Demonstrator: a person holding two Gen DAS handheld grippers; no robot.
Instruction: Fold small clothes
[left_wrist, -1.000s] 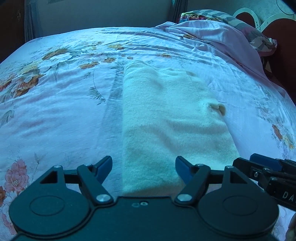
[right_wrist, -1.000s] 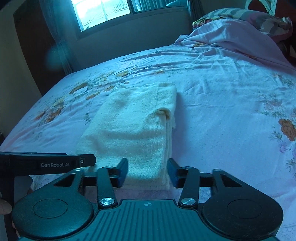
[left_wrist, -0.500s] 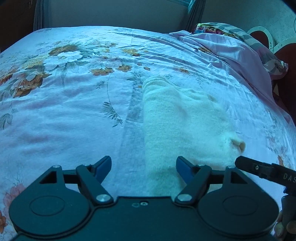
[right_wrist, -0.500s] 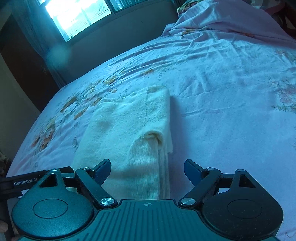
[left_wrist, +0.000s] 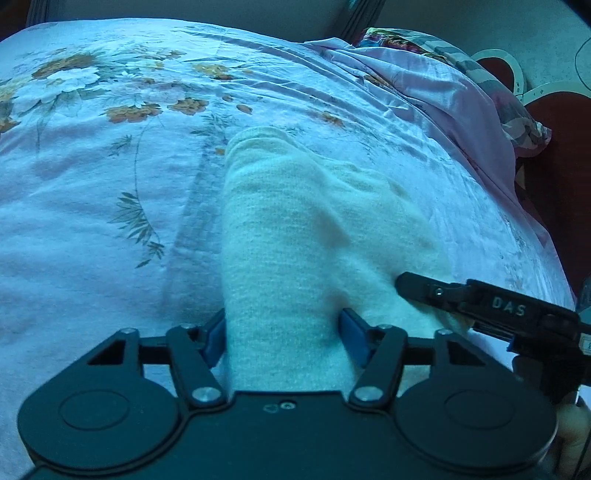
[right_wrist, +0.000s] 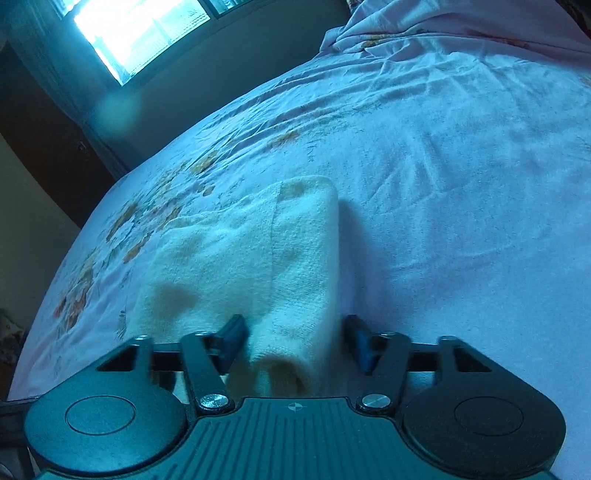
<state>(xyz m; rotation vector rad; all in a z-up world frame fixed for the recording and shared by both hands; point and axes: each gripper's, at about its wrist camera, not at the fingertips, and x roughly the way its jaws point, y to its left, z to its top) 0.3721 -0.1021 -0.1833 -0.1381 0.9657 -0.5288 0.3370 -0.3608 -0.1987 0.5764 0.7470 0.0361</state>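
A flowered bed (left_wrist: 92, 206) carries one folded cream garment (left_wrist: 314, 236), its long axis running away from both cameras. The left claw (left_wrist: 282, 338) and right claw (right_wrist: 295, 339) have just been closing, each straddling a near corner, blue pads touching the cloth.
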